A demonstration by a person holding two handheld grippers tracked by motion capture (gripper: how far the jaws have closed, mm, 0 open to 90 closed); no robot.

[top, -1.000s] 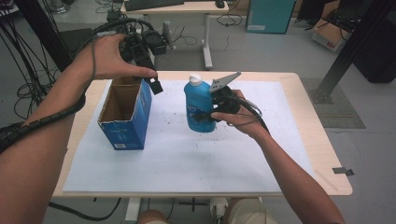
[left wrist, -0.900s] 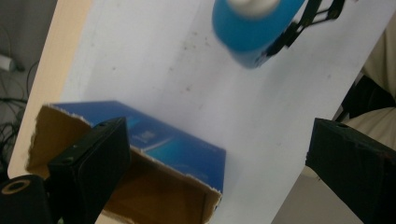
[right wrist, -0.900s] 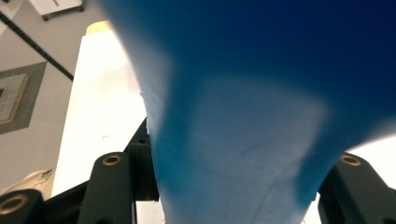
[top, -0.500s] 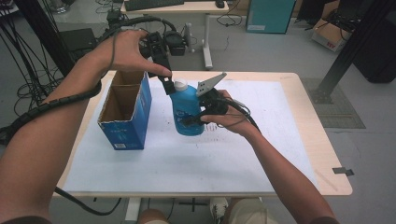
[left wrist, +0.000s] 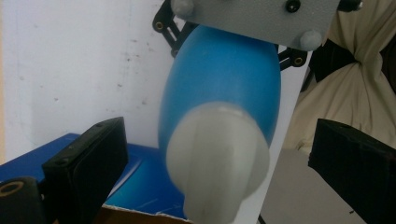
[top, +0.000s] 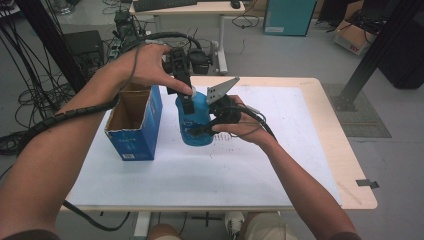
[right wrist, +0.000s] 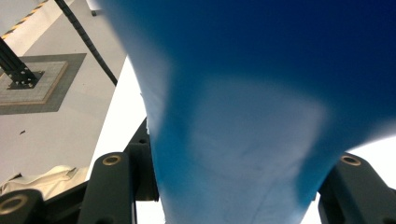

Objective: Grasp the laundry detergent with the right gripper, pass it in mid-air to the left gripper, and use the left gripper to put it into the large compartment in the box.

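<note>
Your right claw [top: 200,131] pinched the blue bottle [top: 196,120] at mid-frame, just right of the box [top: 134,125], holding it steady above the table [top: 300,150]. Your left claw [top: 186,100] had just been opening and stood spread around the white cap [left wrist: 217,158], not yet pressing it, apparently so you could grip and unscrew it.
</note>
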